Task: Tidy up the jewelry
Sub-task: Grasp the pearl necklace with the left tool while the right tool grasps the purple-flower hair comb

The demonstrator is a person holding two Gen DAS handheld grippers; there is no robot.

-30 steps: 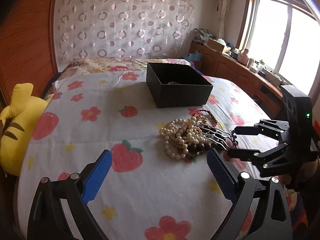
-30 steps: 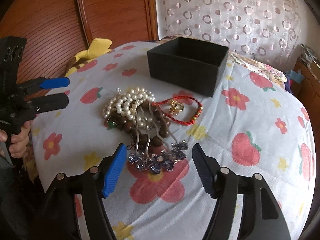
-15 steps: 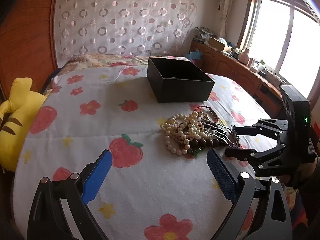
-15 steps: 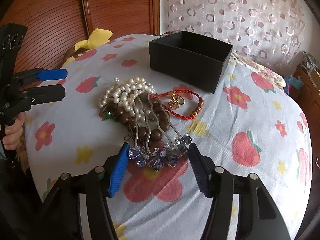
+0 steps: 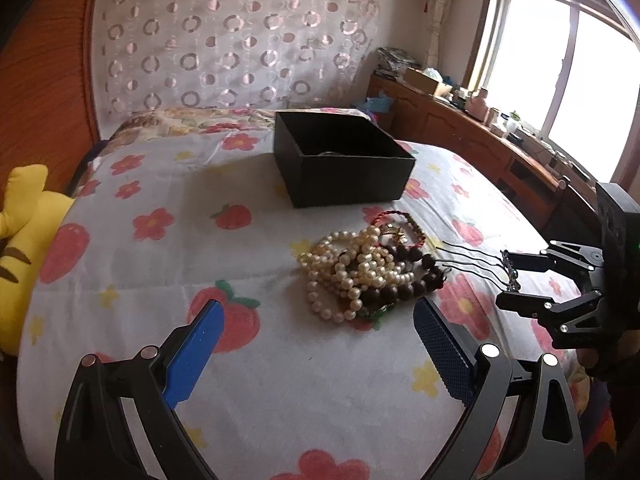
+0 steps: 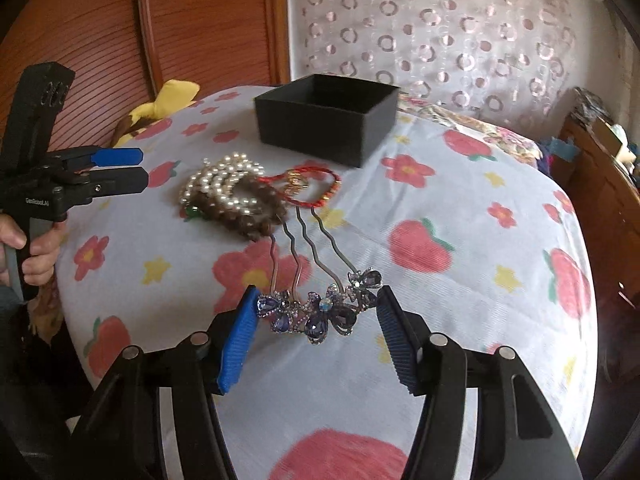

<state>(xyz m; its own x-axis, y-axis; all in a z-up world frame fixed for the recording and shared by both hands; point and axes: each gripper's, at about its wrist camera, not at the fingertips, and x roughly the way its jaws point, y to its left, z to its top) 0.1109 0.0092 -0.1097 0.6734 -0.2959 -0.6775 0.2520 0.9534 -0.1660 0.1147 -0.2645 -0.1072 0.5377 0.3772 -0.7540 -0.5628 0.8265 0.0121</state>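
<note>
Bed: right hand-held gripper pulled hair comb off jewelry pile.

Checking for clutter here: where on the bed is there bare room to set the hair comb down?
Free: the bedspread between the plush toy and the pearl pile, and the stretch right of the red bracelet in the right wrist view. Crowded: the strip from the black box down through the pile to the hair comb.

Black right gripper with ribbed blue pads, silver screws.
</note>
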